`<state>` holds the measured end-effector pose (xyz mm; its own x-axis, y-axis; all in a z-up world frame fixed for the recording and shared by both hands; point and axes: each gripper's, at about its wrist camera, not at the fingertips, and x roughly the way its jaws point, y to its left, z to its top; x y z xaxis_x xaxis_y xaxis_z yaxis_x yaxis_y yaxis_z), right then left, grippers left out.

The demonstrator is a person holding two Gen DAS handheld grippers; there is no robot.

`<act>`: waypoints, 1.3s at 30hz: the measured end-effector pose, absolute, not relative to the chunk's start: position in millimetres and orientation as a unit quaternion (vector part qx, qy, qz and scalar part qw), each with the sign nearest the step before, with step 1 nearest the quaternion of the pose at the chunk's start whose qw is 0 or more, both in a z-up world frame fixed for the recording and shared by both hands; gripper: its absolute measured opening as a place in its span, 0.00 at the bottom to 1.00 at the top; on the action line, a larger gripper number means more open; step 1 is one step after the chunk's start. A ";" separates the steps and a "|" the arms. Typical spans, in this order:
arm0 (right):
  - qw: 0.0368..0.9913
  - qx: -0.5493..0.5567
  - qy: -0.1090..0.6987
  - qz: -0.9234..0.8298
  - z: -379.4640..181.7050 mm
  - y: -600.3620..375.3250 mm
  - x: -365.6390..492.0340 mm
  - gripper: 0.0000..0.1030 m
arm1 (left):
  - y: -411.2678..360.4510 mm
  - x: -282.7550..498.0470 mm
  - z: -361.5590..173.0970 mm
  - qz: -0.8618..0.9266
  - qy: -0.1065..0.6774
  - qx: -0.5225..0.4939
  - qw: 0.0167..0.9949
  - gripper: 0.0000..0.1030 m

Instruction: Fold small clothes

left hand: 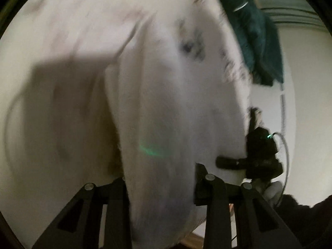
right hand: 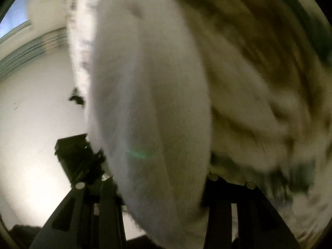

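A white garment (left hand: pixel 166 103) with a patterned hem fills the left wrist view, blurred by motion. It runs down between the left gripper's (left hand: pixel 161 188) two black fingers, which are shut on it. The same white garment (right hand: pixel 149 103) fills the middle of the right wrist view and passes between the right gripper's (right hand: pixel 161 188) fingers, shut on it. The right gripper (left hand: pixel 259 153) also shows in the left wrist view at the cloth's right edge. The left gripper (right hand: pixel 83 155) shows in the right wrist view at the cloth's left edge. The cloth hangs stretched between both.
A dark teal garment (left hand: pixel 255 37) lies beyond the white one at upper right in the left wrist view. A blurred pile of pale and olive cloth (right hand: pixel 259 83) fills the right side of the right wrist view. The white tabletop (right hand: pixel 37 114) lies at left.
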<state>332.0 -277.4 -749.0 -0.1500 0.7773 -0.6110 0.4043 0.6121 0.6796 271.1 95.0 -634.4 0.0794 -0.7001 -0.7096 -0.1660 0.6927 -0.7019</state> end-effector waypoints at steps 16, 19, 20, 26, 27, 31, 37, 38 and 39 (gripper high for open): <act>0.633 0.194 0.741 0.112 -662.0 -239.9 337.2 0.76 | 147.6 228.4 -604.9 0.027 0.644 -0.085 0.760 0.69; 0.646 0.159 0.742 0.085 -646.0 -250.1 355.4 0.82 | 151.4 230.4 -648.4 0.043 0.673 -0.093 0.733 0.69; 0.649 0.145 0.743 0.082 -644.9 -243.7 357.6 0.82 | 150.9 232.5 -653.4 0.049 0.670 -0.098 0.734 0.75; 0.673 0.092 0.729 0.079 -644.1 -239.6 357.4 0.82 | 135.6 252.0 -673.9 0.090 0.665 -0.114 0.733 1.00; 0.671 0.097 0.731 0.079 -645.3 -239.4 358.7 0.82 | 133.1 253.2 -674.2 0.099 0.662 -0.115 0.734 1.00; 0.668 0.116 0.732 0.072 -646.5 -245.8 365.4 0.82 | 134.5 252.2 -672.1 0.103 0.659 -0.126 0.734 1.00; 0.685 0.132 0.710 0.094 -630.9 -254.4 401.8 0.82 | 147.7 251.6 -611.3 0.109 0.627 -0.125 0.761 0.97; 0.692 0.129 0.703 0.105 -626.1 -254.5 410.8 0.82 | 144.6 257.9 -590.9 0.107 0.608 -0.121 0.778 0.97; 0.697 0.126 0.697 0.117 -622.5 -252.2 420.2 0.82 | 140.6 264.2 -576.8 0.102 0.596 -0.115 0.788 0.97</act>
<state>420.2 -252.2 -622.5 0.0020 0.3389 -0.9408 0.0120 0.9407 0.3389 264.2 140.6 -576.8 0.2688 0.0235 -0.9629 -0.2981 0.9527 -0.0600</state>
